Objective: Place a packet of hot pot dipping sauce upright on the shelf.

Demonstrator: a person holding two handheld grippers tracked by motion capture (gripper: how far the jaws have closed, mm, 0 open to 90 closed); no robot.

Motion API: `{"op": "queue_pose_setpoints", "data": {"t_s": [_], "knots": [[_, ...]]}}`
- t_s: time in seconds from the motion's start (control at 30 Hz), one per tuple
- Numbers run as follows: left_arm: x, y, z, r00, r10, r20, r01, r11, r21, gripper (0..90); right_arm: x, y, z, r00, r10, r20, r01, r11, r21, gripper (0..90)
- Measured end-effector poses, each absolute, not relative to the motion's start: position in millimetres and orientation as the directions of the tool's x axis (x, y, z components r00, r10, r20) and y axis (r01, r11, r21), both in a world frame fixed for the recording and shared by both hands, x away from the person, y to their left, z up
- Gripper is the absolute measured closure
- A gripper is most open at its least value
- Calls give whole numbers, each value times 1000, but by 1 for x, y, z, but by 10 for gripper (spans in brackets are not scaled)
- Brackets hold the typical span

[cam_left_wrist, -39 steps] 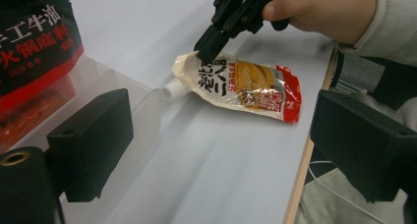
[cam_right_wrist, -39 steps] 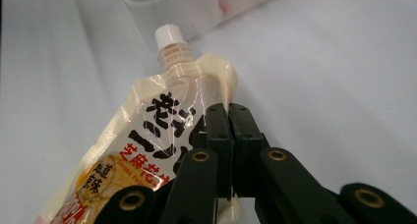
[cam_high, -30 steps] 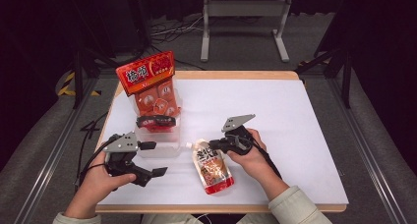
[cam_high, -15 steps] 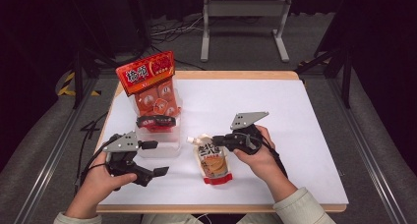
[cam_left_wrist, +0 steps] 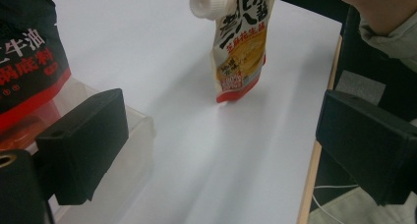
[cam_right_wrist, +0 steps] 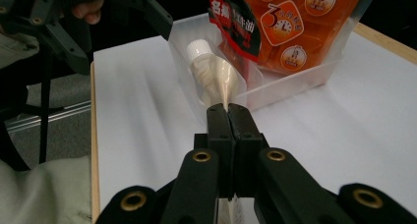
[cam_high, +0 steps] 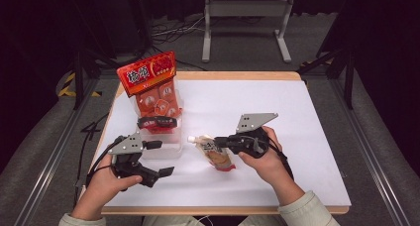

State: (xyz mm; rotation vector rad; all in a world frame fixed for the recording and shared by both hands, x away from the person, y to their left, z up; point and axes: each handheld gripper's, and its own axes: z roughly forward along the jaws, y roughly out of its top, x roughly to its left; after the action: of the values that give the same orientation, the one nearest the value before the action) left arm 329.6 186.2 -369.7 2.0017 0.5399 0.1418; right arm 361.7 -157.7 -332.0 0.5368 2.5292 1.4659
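White-capped pouch (cam_high: 216, 152) in right tongs (cam_high: 221, 143) hangs beside clear bin (cam_high: 161, 149).

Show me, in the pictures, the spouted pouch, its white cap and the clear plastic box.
spouted pouch (cam_left_wrist: 242, 52), left gripper view, printed front.
white cap (cam_left_wrist: 207, 2), left gripper view, ribbed side.
clear plastic box (cam_high: 163, 149), high view, front wall.

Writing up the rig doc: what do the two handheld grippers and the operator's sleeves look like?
Both the left gripper and the right gripper are black, each topped by a grey three-cornered plate. The jaws are blocky black pads on linkage arms with brass-coloured pivot rings. A black cable trails from each. The person's sleeves are pale grey-green with ribbed cuffs.
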Motion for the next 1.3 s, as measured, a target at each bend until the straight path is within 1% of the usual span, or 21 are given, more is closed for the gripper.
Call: {"op": "queue_pose_setpoints", "data": {"t_s": [0.23, 0.5, 0.57, 0.73, 0.93, 1.0, 1.07, 1.13, 1.2, 1.27, 1.3], "knots": [[331, 180, -373, 888, 443, -125, 313, -384, 868, 79, 359, -163, -325, -925, 376, 49, 209, 397, 894, 900], [334, 168, -378, 880, 458, -128, 300, -326, 897, 88, 349, -161, -315, -937, 346, 43, 170, 347, 922, 900], [335, 165, -379, 876, 462, -140, 303, -299, 905, 90, 347, -161, -314, -940, 337, 49, 166, 327, 930, 900], [335, 154, -384, 880, 452, -142, 290, -276, 916, 101, 344, -158, -314, -948, 311, 65, 162, 295, 942, 900], [334, 144, -387, 892, 432, -132, 266, -266, 927, 124, 340, -152, -315, -956, 287, 66, 150, 283, 947, 900], [334, 139, -387, 898, 418, -133, 259, -259, 931, 155, 338, -148, -317, -960, 273, 68, 146, 275, 950, 900], [333, 138, -387, 901, 413, -132, 253, -255, 933, 160, 338, -147, -317, -961, 269, 69, 145, 273, 951, 900], [334, 135, -388, 909, 395, -132, 244, -247, 938, 199, 337, -145, -318, -963, 258, 76, 145, 264, 954, 900], [334, 134, -389, 912, 381, -150, 253, -236, 938, 223, 336, -143, -319, -965, 251, 73, 140, 260, 955, 900], [334, 132, -390, 921, 354, -164, 255, -229, 939, 269, 336, -142, -320, -967, 242, 73, 137, 258, 957, 900], [334, 131, -391, 923, 345, -170, 258, -227, 939, 272, 335, -141, -321, -968, 239, 73, 135, 254, 958, 900]]}}
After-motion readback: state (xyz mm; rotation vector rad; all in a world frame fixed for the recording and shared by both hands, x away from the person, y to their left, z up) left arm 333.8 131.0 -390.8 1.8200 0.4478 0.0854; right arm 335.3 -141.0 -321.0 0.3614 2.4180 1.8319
